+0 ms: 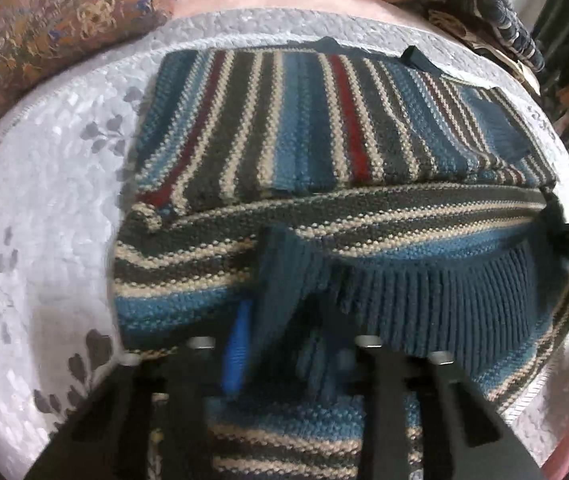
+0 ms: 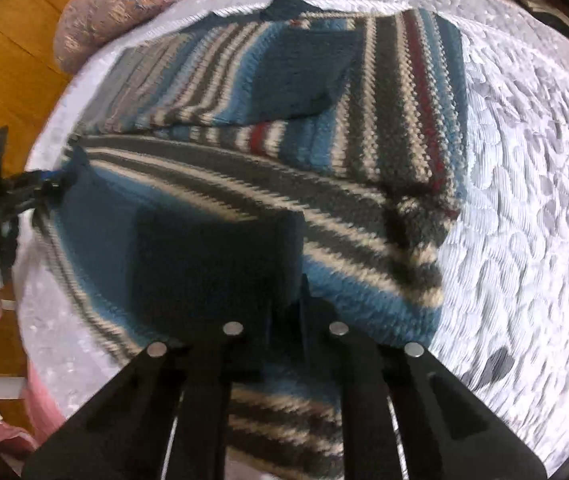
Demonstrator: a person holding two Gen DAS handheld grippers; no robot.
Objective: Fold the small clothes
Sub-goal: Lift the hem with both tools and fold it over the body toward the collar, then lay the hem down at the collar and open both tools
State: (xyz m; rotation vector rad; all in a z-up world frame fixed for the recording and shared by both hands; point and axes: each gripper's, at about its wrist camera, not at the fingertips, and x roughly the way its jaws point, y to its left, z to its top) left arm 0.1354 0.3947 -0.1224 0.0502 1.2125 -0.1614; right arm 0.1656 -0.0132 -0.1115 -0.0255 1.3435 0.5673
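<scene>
Both tongs, left [image 1: 284,344] and right [image 2: 284,320], are clamped on the ribbed hem of the striped knit sweater [image 1: 304,120], holding it raised. The sweater's body lies ahead of them on the patterned bedspread [image 1: 52,184], its fold line running crosswise between both tongs.

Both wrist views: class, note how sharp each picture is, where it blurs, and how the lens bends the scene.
Left wrist view: the far stripes of the sweater are fairly crisp, while the ribbed hem by the left gripper smears. Right wrist view: softer all over, the stripes streaked near the right gripper. Both views: fisheye curving of the grey cloth's edge, with dark corners.
</scene>
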